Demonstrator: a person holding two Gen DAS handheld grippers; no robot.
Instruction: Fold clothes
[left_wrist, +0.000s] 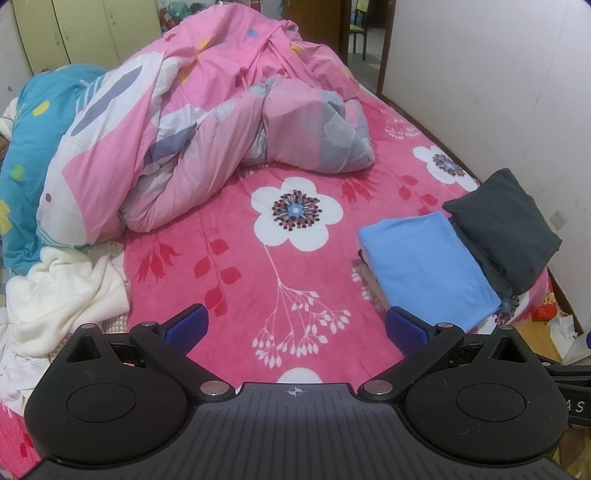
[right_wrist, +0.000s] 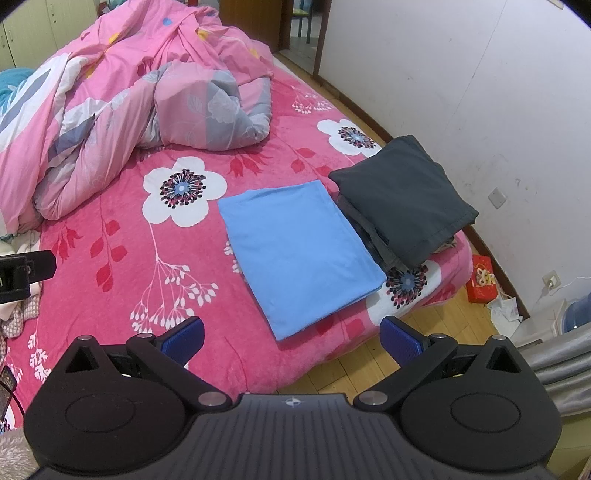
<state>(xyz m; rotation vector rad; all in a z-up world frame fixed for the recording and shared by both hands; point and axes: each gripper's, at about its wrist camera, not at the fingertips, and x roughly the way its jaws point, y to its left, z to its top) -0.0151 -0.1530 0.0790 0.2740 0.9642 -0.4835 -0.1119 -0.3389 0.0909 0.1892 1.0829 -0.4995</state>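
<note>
My left gripper (left_wrist: 295, 328) and right gripper (right_wrist: 291, 332) both gape wide and empty near the folded blue garment (right_wrist: 303, 254), whose far edge seems to touch the folded dark grey garment (right_wrist: 402, 195).

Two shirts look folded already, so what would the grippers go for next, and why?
Probably swing the left gripper toward the white heap and pick a piece. Both grippers are open and empty, the blue shirt and grey one lie folded, and that heap is still crumpled.
</note>
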